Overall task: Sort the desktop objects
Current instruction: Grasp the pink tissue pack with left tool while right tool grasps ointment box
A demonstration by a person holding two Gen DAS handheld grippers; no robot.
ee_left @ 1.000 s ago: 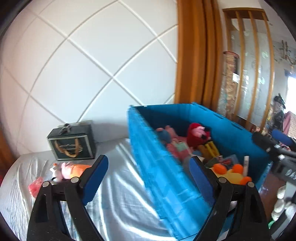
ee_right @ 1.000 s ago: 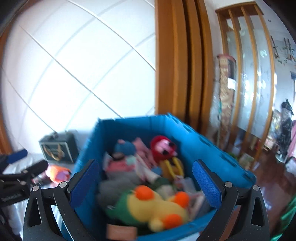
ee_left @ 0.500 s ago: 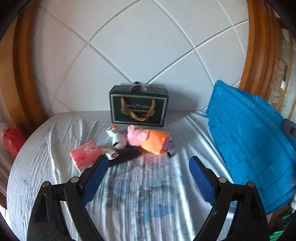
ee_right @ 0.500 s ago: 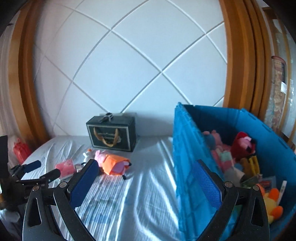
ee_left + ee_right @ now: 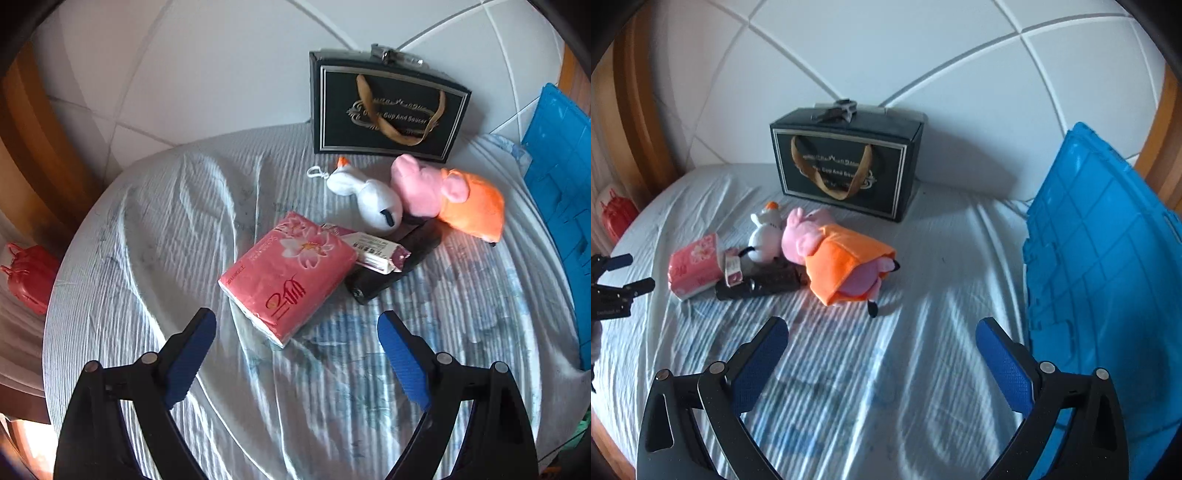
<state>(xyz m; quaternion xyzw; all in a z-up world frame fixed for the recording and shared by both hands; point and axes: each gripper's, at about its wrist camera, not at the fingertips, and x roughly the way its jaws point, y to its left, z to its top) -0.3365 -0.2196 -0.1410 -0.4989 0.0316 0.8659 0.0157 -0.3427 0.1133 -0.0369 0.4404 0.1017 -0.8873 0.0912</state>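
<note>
the left gripper (image 5: 295, 332) stands wide with nothing between its blue pads, angled down over the wrinkled sheet (image 5: 147, 229), and the red tissue pack (image 5: 291, 280) lies just past its tips at twelve o'clock. the right gripper (image 5: 882, 343) is likewise wide and empty, with the pink pig plush in its orange dress (image 5: 838, 258) at about eleven o'clock and the blue crate (image 5: 1108, 280) at three. outward from the tissue pack, at about one o'clock in the left view, a small printed packet (image 5: 373, 251) rests partly on the pack's far corner and across a black case (image 5: 399, 262), and the white duck plush (image 5: 369, 199) leans against the pig; the dark gift box (image 5: 388, 110) stands behind them at twelve. the pile is the risk: closing on the soft tissue pack would likely squash it or drag the packet off with it, and pulling the pig could topple the duck or shift the case. jaws coming down flat might also pinch the loose sheet and tug everything sideways. both grippers heading for the same cluster could collide.
</note>
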